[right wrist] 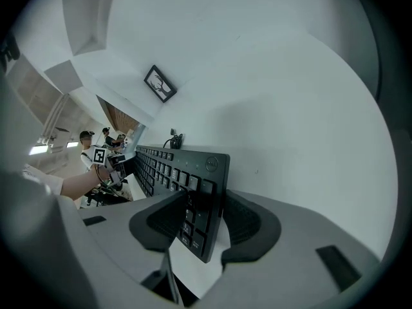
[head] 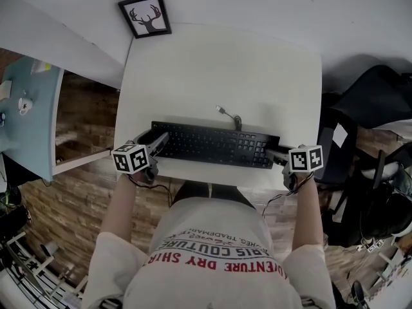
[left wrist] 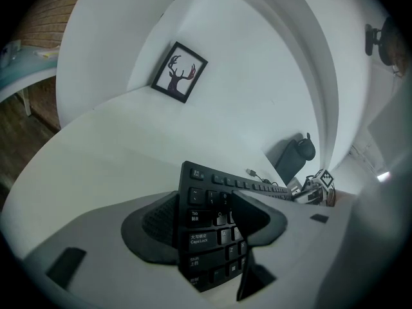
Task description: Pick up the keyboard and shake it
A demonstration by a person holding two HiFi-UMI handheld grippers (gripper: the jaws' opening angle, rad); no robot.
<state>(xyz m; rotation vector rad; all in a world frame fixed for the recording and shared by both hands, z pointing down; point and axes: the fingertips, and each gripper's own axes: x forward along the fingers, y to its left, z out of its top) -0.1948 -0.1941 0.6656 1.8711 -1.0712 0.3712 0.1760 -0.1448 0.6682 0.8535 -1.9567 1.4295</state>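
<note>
Flat black keyboard [head: 212, 145], matte keys, clamped at its 2 ends between the ribbed pads of left gripper [head: 154, 141] and right gripper [head: 275, 153]. Beyond them: smooth white table [head: 219, 69], framed antler print [head: 145, 15].

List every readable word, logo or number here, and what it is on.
"Caps Lock": a key on the keyboard, left gripper view.
"Tab": the key above it.
"DELL": round logo on the keyboard's corner, right gripper view.
"ADVENTURE DRY SHIR": the person's shirt, upside down.
Other keys, smaller shirt lines: too small.
</note>
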